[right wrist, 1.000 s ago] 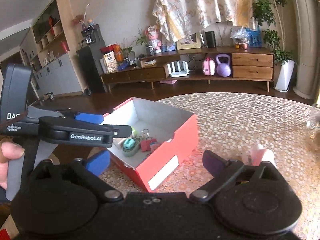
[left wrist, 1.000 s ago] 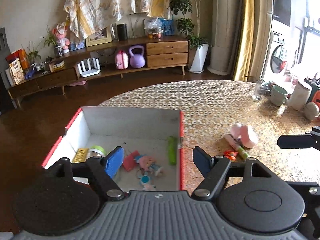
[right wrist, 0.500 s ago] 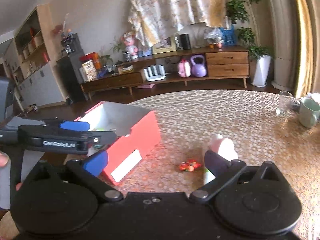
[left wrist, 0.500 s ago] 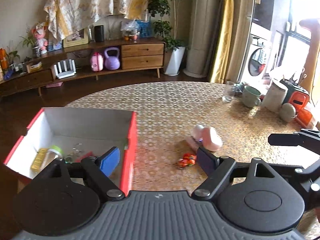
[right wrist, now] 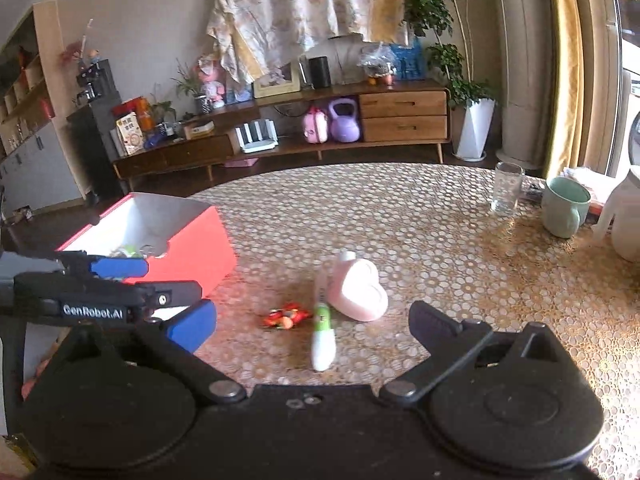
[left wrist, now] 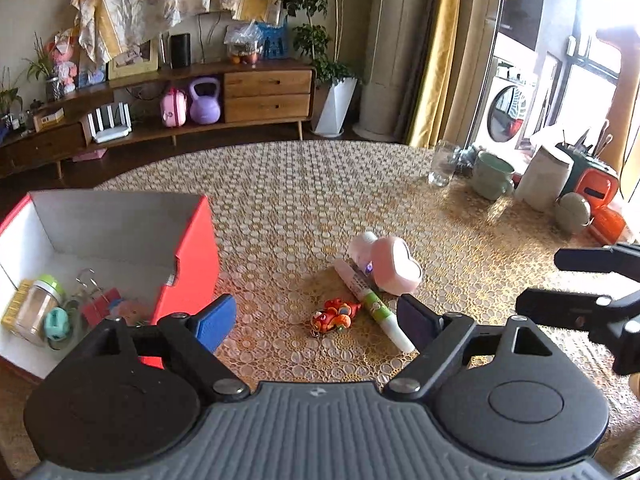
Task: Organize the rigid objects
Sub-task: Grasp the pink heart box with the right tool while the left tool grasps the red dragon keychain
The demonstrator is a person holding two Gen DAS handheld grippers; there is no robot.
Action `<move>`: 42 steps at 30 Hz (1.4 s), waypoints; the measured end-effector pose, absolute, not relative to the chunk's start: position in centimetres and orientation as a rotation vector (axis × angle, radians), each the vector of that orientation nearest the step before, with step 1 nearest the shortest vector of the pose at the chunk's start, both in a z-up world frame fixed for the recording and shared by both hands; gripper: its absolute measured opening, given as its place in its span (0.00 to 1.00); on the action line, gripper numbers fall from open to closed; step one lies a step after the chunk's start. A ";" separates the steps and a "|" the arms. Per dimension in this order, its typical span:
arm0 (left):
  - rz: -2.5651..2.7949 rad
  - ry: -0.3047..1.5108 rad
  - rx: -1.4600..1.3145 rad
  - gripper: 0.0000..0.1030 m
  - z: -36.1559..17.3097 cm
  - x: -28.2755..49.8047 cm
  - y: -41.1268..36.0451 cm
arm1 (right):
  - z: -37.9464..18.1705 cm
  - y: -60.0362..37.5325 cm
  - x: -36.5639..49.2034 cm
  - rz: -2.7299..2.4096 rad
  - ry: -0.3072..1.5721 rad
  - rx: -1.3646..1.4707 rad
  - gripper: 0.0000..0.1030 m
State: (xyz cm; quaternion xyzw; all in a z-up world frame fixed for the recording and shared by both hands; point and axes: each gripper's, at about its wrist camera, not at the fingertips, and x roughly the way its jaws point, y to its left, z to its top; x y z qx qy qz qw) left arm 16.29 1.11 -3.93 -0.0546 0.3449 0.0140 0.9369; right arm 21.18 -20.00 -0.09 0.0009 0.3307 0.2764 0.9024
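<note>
On the patterned table lie a pink heart-shaped case (left wrist: pixel 394 266), a white and green pen (left wrist: pixel 372 304) and a small orange-red toy figure (left wrist: pixel 332 318). My left gripper (left wrist: pixel 316 320) hovers just short of them. Its jaws are opening, the toy lies on the table in line with the gap, and no pad touches anything. My right gripper (right wrist: pixel 312 326) is open and empty, facing the pen (right wrist: pixel 322 332) and the heart case (right wrist: pixel 360 290). A red box (left wrist: pixel 188 256) with white inside stands to the left and holds a jar, clips and small items.
A drinking glass (left wrist: pixel 442 164), a green mug (left wrist: pixel 492 176), a white jug (left wrist: pixel 544 178) and orange containers (left wrist: pixel 598 192) crowd the table's far right. The right gripper's fingers (left wrist: pixel 592 280) reach in at the right edge of the left wrist view.
Both views have swung right, from the red box to the loose items. Both grippers have come lower and closer to them. The left jaws stand wider.
</note>
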 end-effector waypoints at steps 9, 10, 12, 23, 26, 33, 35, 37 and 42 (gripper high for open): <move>0.028 0.756 -0.108 0.85 -8.3 20.0 0.1 | -3.0 -19.3 24.6 0.532 0.704 -0.087 0.99; 0.028 0.759 -0.111 0.85 -8.8 20.3 0.1 | -3.3 -19.2 25.0 0.534 0.711 -0.086 0.99; 0.024 0.765 -0.118 0.85 -9.6 21.0 0.1 | -3.9 -18.9 25.9 0.538 0.720 -0.088 0.98; 0.040 0.804 -0.131 0.85 -13.5 23.9 0.2 | -6.6 -17.2 30.2 0.575 0.772 -0.086 0.86; 0.044 0.808 -0.129 0.85 -14.1 24.4 0.2 | -7.2 -16.7 31.0 0.579 0.784 -0.094 0.84; 0.044 0.807 -0.122 0.85 -15.0 25.2 0.3 | -8.7 -16.0 32.9 0.569 0.825 -0.067 0.81; 0.039 0.806 -0.112 0.85 -15.1 25.4 0.2 | -9.0 -15.8 33.1 0.568 0.826 -0.067 0.81; 0.030 0.800 -0.108 0.85 -15.1 25.4 0.0 | -9.2 -15.6 33.3 0.572 0.827 -0.067 0.80; 0.013 0.785 -0.106 0.78 -15.0 25.0 -0.2 | -9.4 -15.0 33.4 0.577 0.828 -0.071 0.77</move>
